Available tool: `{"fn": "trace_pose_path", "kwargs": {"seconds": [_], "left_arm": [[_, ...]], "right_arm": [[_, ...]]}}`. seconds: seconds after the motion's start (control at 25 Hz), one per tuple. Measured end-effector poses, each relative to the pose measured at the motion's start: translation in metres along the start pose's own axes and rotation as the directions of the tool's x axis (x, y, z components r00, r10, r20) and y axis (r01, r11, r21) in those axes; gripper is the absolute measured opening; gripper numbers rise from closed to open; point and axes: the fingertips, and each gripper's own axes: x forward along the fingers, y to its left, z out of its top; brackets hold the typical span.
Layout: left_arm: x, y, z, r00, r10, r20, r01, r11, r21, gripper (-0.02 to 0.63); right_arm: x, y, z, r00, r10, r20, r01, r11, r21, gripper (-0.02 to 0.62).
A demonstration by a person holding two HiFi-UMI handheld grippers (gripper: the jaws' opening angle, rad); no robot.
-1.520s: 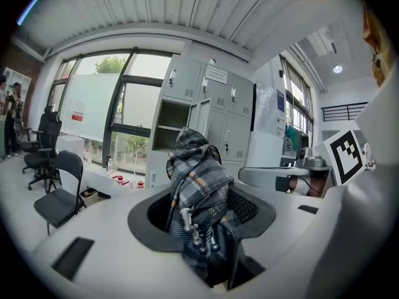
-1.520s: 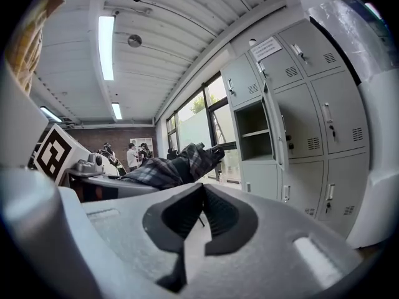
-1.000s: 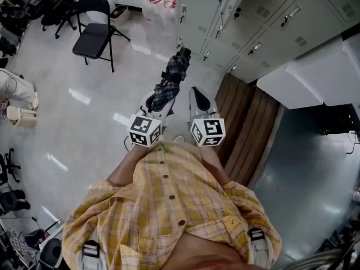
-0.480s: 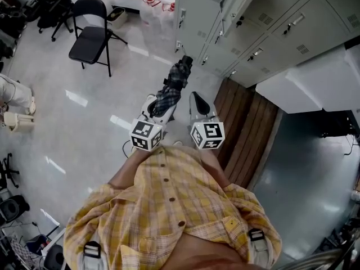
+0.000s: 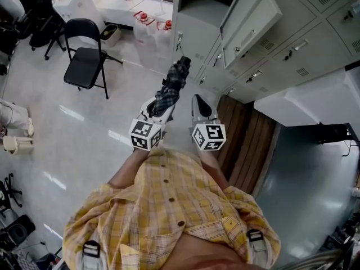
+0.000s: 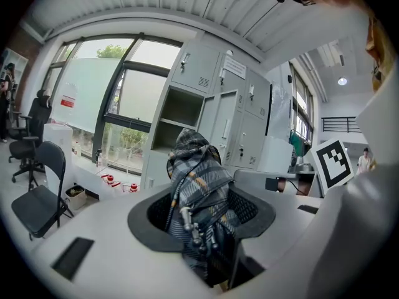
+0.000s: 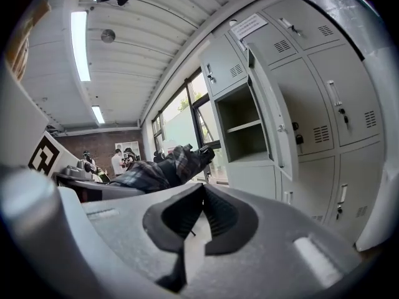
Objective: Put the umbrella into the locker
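A folded grey plaid umbrella (image 5: 172, 84) sticks out forward from my left gripper (image 5: 159, 107), which is shut on its lower end. In the left gripper view the umbrella (image 6: 198, 189) fills the gap between the dark pads of the left gripper (image 6: 202, 213), and its tip points at the open locker (image 6: 179, 118). My right gripper (image 5: 197, 101) hovers beside it on the right, jaws closed together and empty (image 7: 201, 190). The umbrella (image 7: 163, 169) shows to that gripper's left. The grey locker stands ahead with its door (image 5: 247, 17) swung open and its shelved compartment (image 7: 243, 126) bare.
A black folding chair (image 5: 84, 58) stands on the floor at the left. A white table with red-capped bottles (image 5: 147, 20) sits next to the lockers. A wooden bench (image 5: 247, 136) runs along the locker wall at the right, beside a white block (image 5: 315, 89).
Both grippers and the umbrella have travelled forward toward the lockers. The open compartment and its door have come fully into the head view, and the chair has slid left.
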Motion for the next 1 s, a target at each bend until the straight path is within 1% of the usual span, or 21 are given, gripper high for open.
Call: {"fn": "trace_pose_path", "kwargs": {"seconds": [0.16, 0.48, 0.64, 0.72, 0.88, 1.0], "left_arm": [[0.033, 0.042, 0.025, 1.000, -0.025, -0.003, 0.025, 1.000, 0.011, 0.187], [0.091, 0.108, 0.063, 0.995, -0.092, -0.039, 0.093, 0.995, 0.034, 0.187], [0.117, 0.134, 0.074, 0.988, -0.138, -0.066, 0.141, 0.989, 0.050, 0.187], [0.128, 0.147, 0.081, 0.985, -0.159, -0.069, 0.163, 0.985, 0.053, 0.187], [0.158, 0.167, 0.091, 0.976, -0.206, -0.073, 0.212, 0.973, 0.087, 0.187], [0.181, 0.179, 0.094, 0.968, -0.230, -0.099, 0.241, 0.964, 0.114, 0.187]], "right_arm": [[0.048, -0.003, 0.020, 1.000, -0.014, 0.023, 0.015, 1.000, -0.026, -0.002], [0.131, -0.022, 0.041, 0.995, -0.094, 0.023, 0.094, 0.996, -0.001, -0.002], [0.167, -0.025, 0.049, 0.993, -0.112, 0.023, 0.112, 0.994, 0.000, -0.002], [0.181, -0.027, 0.053, 0.990, -0.135, 0.025, 0.136, 0.991, -0.005, -0.002], [0.209, -0.045, 0.056, 0.980, -0.199, 0.032, 0.199, 0.980, 0.005, -0.002], [0.228, -0.058, 0.057, 0.974, -0.221, 0.041, 0.220, 0.975, 0.032, -0.002]]}}
